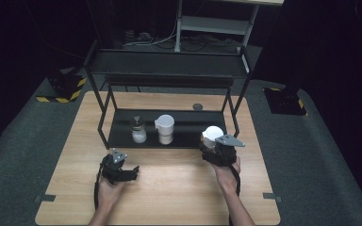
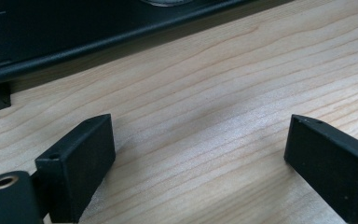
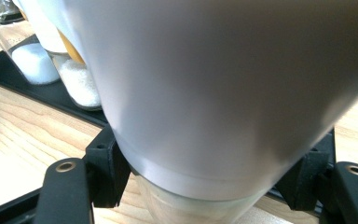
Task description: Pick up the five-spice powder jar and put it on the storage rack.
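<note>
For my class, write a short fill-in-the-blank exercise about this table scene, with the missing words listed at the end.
1. The right hand-held gripper is shut on a jar with a ____ lid.
2. The left hand-held gripper holds nothing, and its jaws stand ____ over the wooden table.
3. Counting the held one, the number of jars at the lower shelf of the black rack is ____.

Missing words: white; open; three

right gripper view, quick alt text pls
A white-lidded jar looms close, clamped between the right gripper's two black jaws. Behind at upper left, two jars of white powder stand on a black shelf above the wooden table.
</note>
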Motion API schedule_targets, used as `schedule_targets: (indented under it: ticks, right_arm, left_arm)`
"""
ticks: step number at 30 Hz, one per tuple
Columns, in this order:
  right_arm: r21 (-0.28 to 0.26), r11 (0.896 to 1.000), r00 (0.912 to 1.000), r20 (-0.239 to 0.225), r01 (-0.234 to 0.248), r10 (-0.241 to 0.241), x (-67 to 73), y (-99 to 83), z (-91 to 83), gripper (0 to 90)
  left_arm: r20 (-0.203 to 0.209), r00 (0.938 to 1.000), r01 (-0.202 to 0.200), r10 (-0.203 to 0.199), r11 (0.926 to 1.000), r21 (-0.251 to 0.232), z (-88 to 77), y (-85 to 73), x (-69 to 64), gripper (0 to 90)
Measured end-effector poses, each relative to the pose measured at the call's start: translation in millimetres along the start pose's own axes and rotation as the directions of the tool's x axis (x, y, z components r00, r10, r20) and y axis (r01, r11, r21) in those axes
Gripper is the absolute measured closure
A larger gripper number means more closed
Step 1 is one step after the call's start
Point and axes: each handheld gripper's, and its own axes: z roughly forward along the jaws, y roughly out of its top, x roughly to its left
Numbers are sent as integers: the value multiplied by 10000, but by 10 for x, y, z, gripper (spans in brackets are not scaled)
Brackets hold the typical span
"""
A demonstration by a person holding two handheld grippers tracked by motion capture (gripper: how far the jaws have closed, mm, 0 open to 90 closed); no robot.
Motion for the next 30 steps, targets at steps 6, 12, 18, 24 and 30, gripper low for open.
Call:
schedule_targets:
  ticks: [6, 12, 18, 24, 30]
  right_arm:
    - [-28, 10000, 9998, -160, -73, 73, -23, 39, 69, 309]
    - [1, 9999, 9997, -177, -149, 149, -38, 79, 141, 309]
    - [76, 9996, 9995, -176, -269, 270, -39, 128, 209, 310]
    - [196, 9993, 9995, -62, -312, 314, -32, 169, 281, 310]
    - [300, 9988, 9992, 97, -385, 383, -14, 215, 376, 309]
  left_arm:
    - [-3, 10000, -3, 3, 10000, -1, 0, 0, -1, 85]
    - [-2, 10000, 1, -1, 10000, -4, 0, -1, -1, 85]
    - [-5, 10000, -2, 2, 10000, -3, 0, -1, -1, 85]
    - [-4, 10000, -8, 8, 10000, -1, 0, 0, -1, 86]
    - [-5, 10000, -8, 8, 10000, 0, -1, 0, -2, 86]
